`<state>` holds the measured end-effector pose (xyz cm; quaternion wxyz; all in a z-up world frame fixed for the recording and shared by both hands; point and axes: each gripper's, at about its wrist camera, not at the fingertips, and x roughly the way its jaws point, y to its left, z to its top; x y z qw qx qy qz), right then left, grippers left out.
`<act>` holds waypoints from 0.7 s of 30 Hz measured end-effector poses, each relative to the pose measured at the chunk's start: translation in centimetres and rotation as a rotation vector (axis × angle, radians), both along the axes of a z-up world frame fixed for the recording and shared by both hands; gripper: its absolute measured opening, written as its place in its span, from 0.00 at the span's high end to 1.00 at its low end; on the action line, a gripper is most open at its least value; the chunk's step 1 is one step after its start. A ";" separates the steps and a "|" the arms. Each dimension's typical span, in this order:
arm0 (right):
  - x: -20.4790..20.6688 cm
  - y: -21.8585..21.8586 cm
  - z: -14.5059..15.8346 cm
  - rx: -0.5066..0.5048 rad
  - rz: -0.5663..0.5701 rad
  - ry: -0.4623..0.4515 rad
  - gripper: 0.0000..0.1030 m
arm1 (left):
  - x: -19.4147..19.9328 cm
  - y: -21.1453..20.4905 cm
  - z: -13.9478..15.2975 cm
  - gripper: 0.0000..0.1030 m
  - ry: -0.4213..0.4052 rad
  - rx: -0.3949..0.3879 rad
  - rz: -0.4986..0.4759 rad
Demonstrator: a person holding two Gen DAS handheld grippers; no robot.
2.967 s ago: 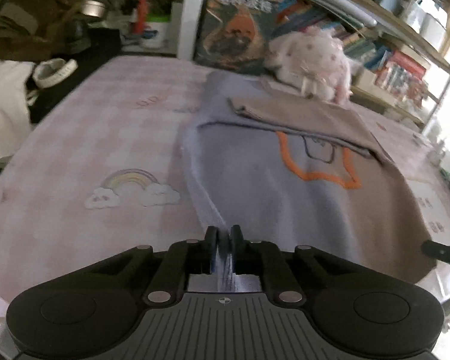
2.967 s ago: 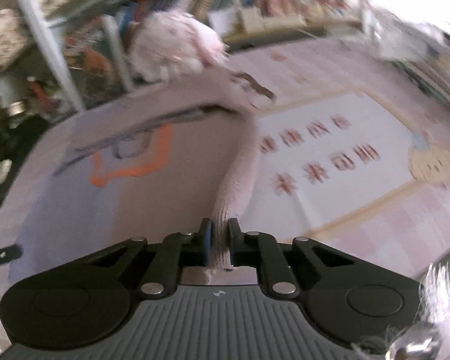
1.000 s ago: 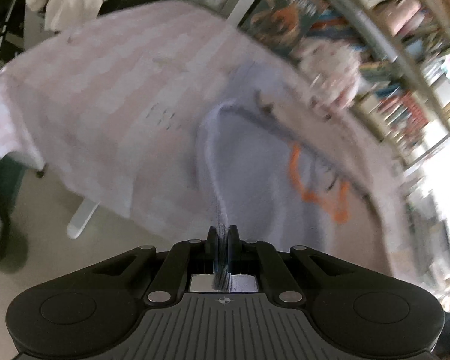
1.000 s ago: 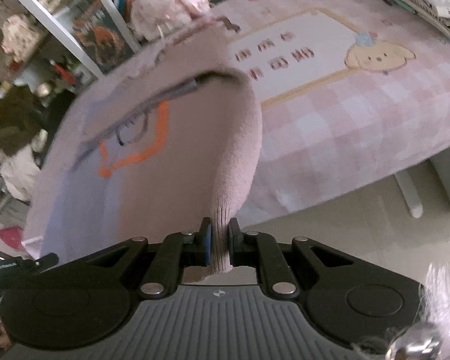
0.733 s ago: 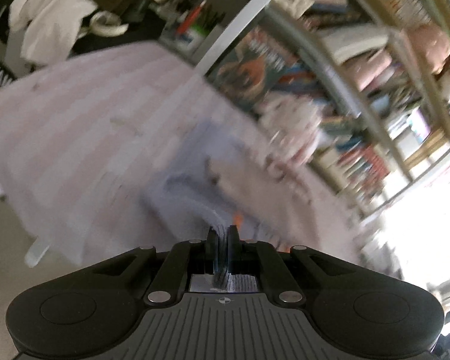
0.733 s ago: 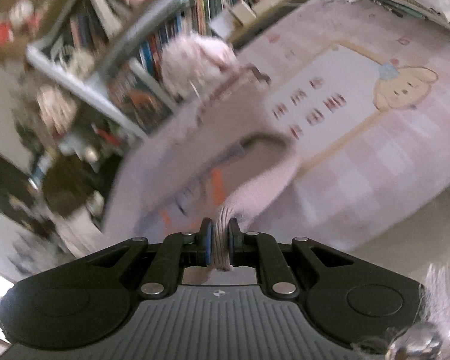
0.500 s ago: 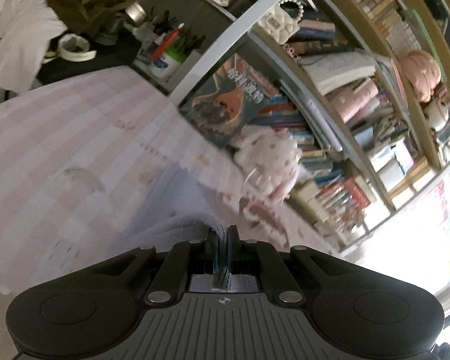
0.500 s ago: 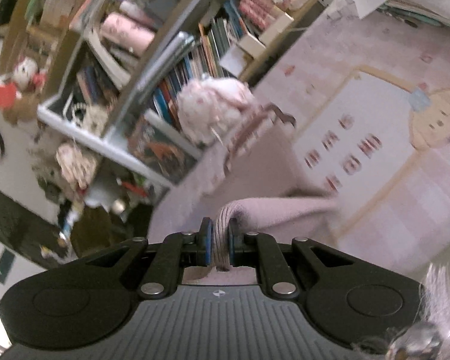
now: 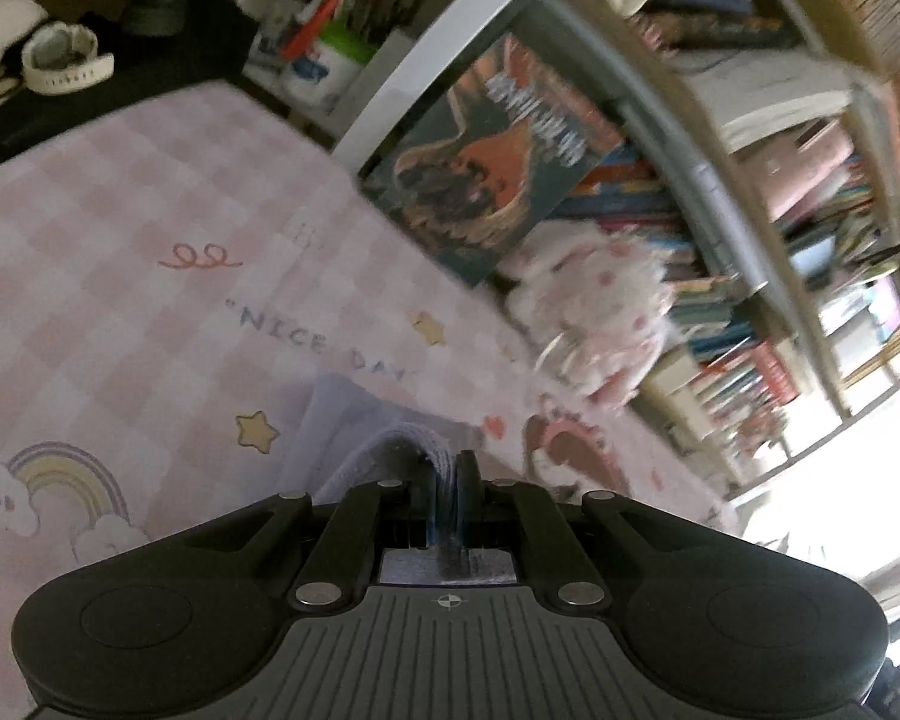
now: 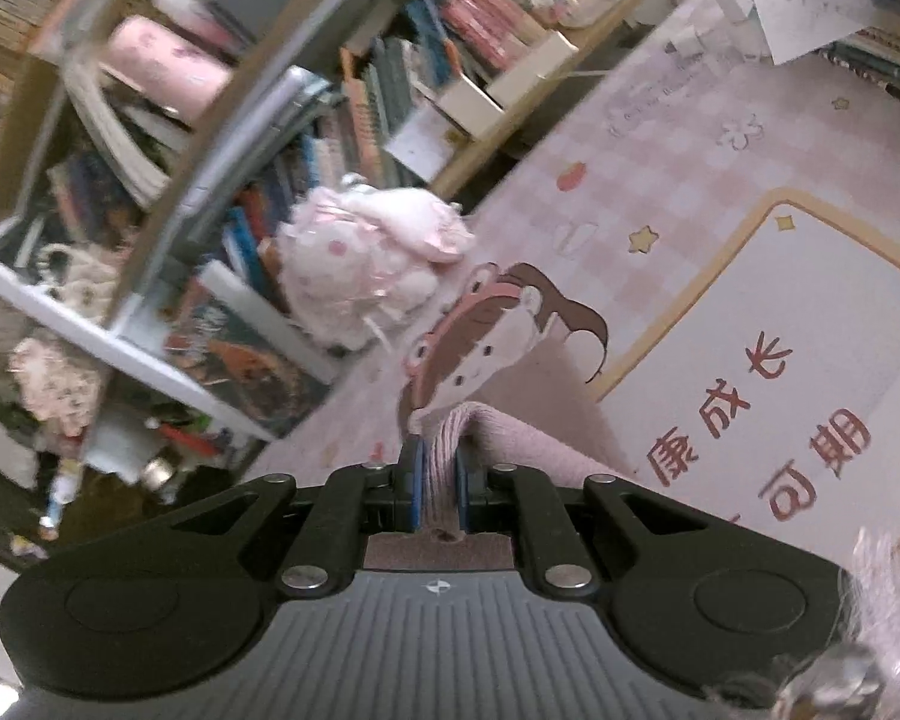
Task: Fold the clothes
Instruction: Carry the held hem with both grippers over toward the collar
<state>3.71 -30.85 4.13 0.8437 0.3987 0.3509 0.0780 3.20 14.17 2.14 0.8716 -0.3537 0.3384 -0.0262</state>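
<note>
A knit sweater, lavender on one side and dusty pink on the other, is pinched at its ribbed hem by both grippers. In the left wrist view my left gripper (image 9: 448,465) is shut on the lavender hem (image 9: 384,450), which bunches just ahead of the fingers. In the right wrist view my right gripper (image 10: 437,463) is shut on the pink hem (image 10: 510,450), whose fabric falls away to the right over the table. Most of the sweater is hidden under the gripper bodies.
The table wears a pink checked cloth (image 9: 120,228) printed with a rainbow, stars and a cartoon girl (image 10: 480,348). A pink plush toy (image 9: 594,312) sits at its far edge against crowded bookshelves (image 10: 390,78). A pen cup (image 9: 330,54) stands on a dark desk at left.
Both grippers have carried the hem forward over the table towards the far edge. The sweater's orange-outlined front has dropped out of view beneath them, and the plush toy and shelves loom closer.
</note>
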 end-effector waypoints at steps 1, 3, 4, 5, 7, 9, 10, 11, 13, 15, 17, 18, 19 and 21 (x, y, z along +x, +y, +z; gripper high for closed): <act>0.7 0.3 -0.4 -0.009 -0.003 0.013 0.90 | 0.4 0.2 -0.4 0.95 0.016 0.000 -0.004; 1.8 0.8 -1.0 -0.025 -0.004 0.032 0.90 | 1.3 0.5 -1.1 0.91 0.047 0.001 -0.012; 2.4 1.1 -1.3 -0.033 -0.003 0.040 0.90 | 1.6 0.6 -1.4 0.89 0.061 0.000 -0.016; 2.9 1.3 -1.6 -0.041 -0.002 0.049 0.88 | 2.0 0.7 -1.7 0.88 0.074 -0.007 -0.024; 3.8 1.7 -1.8 -0.067 -0.015 0.051 0.69 | 2.6 1.1 -2.0 0.80 0.095 -0.020 -0.053; 4.2 1.8 -1.5 -0.112 -0.036 0.026 0.57 | 2.7 1.2 -1.6 0.71 0.078 0.039 -0.067; 4.3 1.9 -1.2 -0.138 -0.040 0.014 0.57 | 2.6 1.3 -1.4 0.64 0.064 0.080 -0.071; 4.5 1.9 -1.0 -0.165 -0.039 0.005 0.57 | 2.5 1.3 -1.1 0.61 0.050 0.120 -0.075; 4.7 2.1 -0.6 -0.229 -0.031 -0.009 0.57 | 2.4 1.4 -0.6 0.60 0.022 0.202 -0.082; 4.9 2.6 -0.4 -0.335 0.001 -0.012 0.57 | 2.2 1.3 -0.2 0.60 -0.004 0.282 -0.103; 5.1 3.7 -0.3 -0.477 0.057 -0.025 0.57 | 2.3 0.4 -0.2 0.60 -0.026 0.361 -0.163; 5.2 4.3 -0.4 -0.545 0.092 -0.034 0.57 | 2.4 -0.3 -0.4 0.60 -0.036 0.402 -0.191; 5.3 5.1 -0.6 -0.617 0.135 -0.045 0.57 | 2.5 -1.0 -0.5 0.60 -0.047 0.442 -0.220; 5.5 6.5 -1.2 -0.727 0.221 -0.064 0.57 | 3.1 -2.2 -1.0 0.59 -0.053 0.502 -0.255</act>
